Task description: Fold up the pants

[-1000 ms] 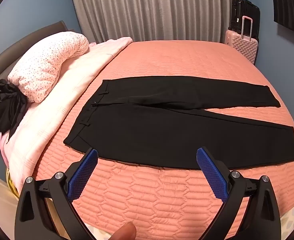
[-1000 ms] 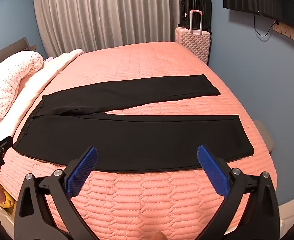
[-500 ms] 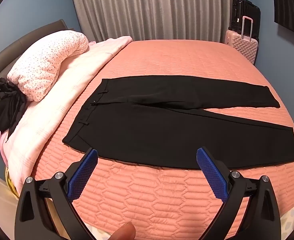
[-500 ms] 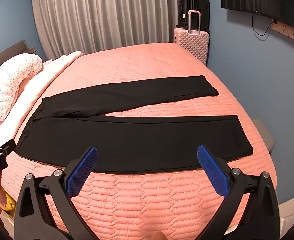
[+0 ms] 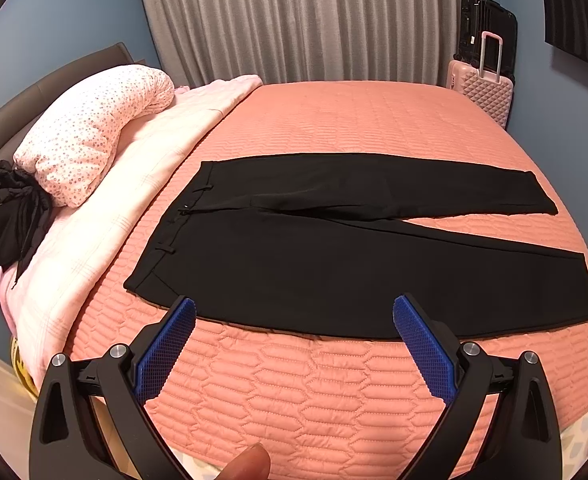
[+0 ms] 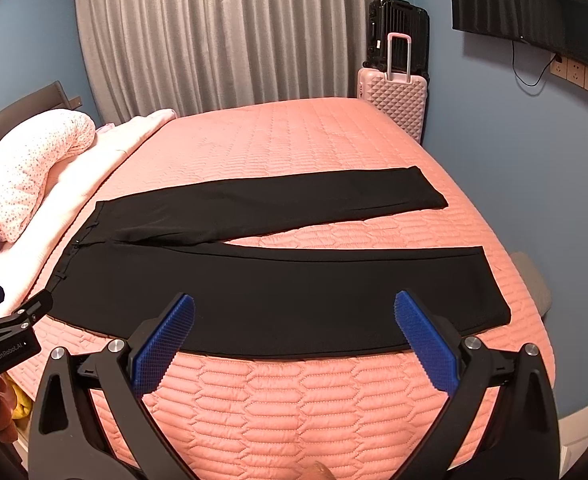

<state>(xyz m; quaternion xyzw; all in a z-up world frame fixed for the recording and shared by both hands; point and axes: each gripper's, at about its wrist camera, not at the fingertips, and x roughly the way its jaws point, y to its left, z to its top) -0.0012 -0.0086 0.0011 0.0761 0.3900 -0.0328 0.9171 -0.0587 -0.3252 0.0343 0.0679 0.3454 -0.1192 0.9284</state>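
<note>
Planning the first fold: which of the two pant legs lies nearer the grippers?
The wider-looking leg, whose long edge runs just past both open grippers, left and right. The other leg lies beyond it, toward the curtain.

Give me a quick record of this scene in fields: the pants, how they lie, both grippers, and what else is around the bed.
garment: black pants, unfolded
layout: flat on the coral quilted bedspread, legs apart in a narrow V, waistband toward the pillow end
left gripper: open, empty, above the near edge of the pants by the waist end
right gripper: open, empty, above the near leg
pillow end: dotted pink pillow on a pale pink blanket
far corner: pink suitcase, black suitcase behind it
backdrop: grey curtain
fold progress: none yet
</note>
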